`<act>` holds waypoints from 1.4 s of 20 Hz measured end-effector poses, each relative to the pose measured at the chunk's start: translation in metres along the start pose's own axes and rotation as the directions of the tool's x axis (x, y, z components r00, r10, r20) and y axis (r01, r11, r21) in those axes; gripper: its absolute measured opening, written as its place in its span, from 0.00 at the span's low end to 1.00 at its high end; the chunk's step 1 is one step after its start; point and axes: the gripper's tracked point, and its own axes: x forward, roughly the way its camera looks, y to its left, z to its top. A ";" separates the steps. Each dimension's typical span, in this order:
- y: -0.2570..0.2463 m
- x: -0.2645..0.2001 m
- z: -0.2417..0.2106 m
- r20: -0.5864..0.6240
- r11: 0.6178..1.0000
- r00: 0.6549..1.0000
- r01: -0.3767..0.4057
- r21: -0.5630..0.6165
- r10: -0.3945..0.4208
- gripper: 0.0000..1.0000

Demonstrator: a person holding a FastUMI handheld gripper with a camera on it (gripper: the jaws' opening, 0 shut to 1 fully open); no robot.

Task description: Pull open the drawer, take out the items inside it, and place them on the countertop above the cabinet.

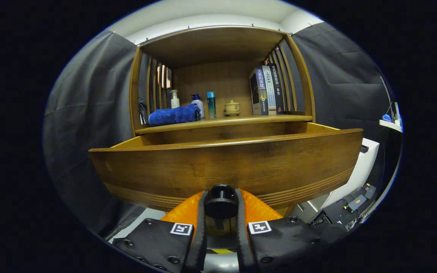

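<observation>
We face the wide brown wooden drawer point(226, 167), drawn out beneath the wooden countertop point(222, 121) that carries a folded blue towel point(173, 115). We judge it stiff and heavy, sliding straight on its runners. Our gripper point(221, 206) is clamped with both fingers on the round black knob point(220, 203) at front centre (the one sound hold). Its contents are hidden.

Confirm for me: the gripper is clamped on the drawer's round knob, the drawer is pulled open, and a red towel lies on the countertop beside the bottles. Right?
Not quite: the towel is blue, not red, as the gripper view shows. The rest holds: the gripper is shut on the round knob, the drawer is pulled open, and the towel lies on the countertop beside the bottles.
</observation>
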 end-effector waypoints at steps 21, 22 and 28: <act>0.012 -0.028 -0.017 -0.021 0.997 0.999 -0.051 -0.059 0.050 0.54; 0.012 -0.027 -0.019 -0.023 0.996 0.999 -0.046 -0.071 0.045 0.56; 0.018 -0.041 -0.007 0.006 0.995 0.998 -0.068 -0.079 0.068 0.79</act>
